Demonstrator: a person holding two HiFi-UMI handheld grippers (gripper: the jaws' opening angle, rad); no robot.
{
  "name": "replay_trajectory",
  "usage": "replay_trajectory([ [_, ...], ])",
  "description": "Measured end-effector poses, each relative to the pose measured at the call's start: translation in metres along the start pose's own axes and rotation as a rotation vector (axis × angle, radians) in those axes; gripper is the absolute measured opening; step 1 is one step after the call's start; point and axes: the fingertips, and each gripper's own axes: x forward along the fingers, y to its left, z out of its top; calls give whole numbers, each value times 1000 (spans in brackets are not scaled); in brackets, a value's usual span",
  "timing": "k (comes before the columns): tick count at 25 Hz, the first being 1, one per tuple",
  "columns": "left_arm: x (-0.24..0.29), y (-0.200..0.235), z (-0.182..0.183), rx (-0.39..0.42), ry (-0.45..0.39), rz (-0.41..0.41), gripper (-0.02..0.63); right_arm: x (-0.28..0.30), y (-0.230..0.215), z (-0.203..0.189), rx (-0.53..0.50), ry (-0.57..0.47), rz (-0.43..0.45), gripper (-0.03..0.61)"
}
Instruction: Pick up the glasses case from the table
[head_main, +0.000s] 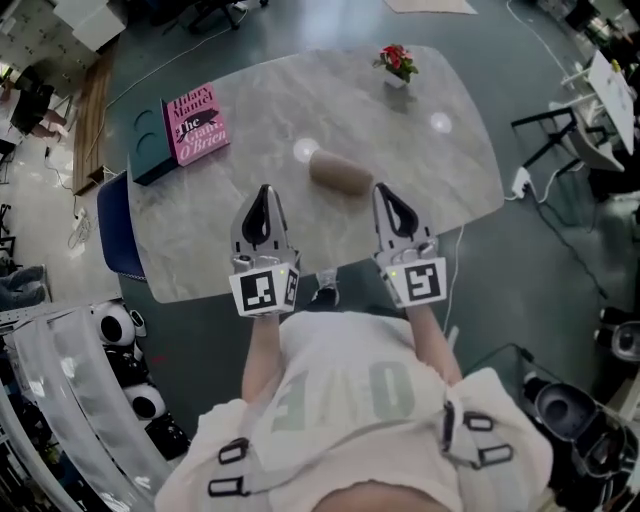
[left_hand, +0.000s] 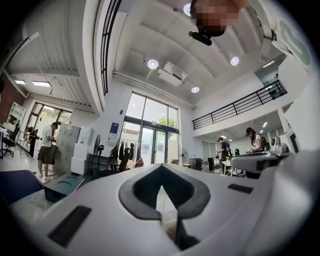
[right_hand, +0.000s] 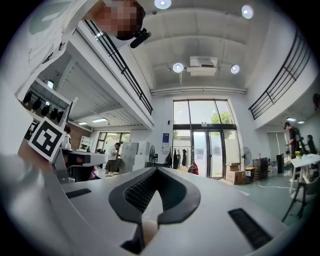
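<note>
Approach stage at a marble table (head_main: 200, 250): we stand at its near edge, both tools held level over the top. At far left a pink book (head_main: 197, 125) lies on a dark box (head_main: 150, 150), well apart from the job. Our left gripper (head_main: 264, 190) is clenched on nothing, its jaws pressed together. Just beyond the two tools, between their lines, lies the glasses case (head_main: 340, 172), a brown rounded tube on its side near the middle of the table, untouched. Our right gripper (head_main: 382, 190) is likewise closed and empty. A small pot of red flowers (head_main: 397, 63) stands toward the far right. We judge the pickup not yet begun: next, one gripper must part its jaws, settle astride the case and close on it.
</note>
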Motion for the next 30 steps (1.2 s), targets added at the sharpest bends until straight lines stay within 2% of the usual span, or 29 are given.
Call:
replay_trajectory([
  [5, 26, 15, 6, 25, -12, 2, 3, 35, -20, 1, -26, 1, -19, 2],
  [10, 42, 13, 4, 39, 1, 4, 3, 50, -36, 5, -40, -4, -15, 2],
  [14, 54, 8, 5, 62, 2, 45, 5, 62, -50, 8, -18, -27, 10, 2],
  [20, 66, 0, 10, 24, -17, 113, 4, 69, -66, 11, 1, -37, 75, 2],
  [25, 69, 0, 18, 1, -53, 164, 4, 72, -80, 10, 15, -47, 90, 2],
  [30, 75, 2, 18, 27, -49, 190, 3, 74, -85, 11, 4, -53, 94, 2],
])
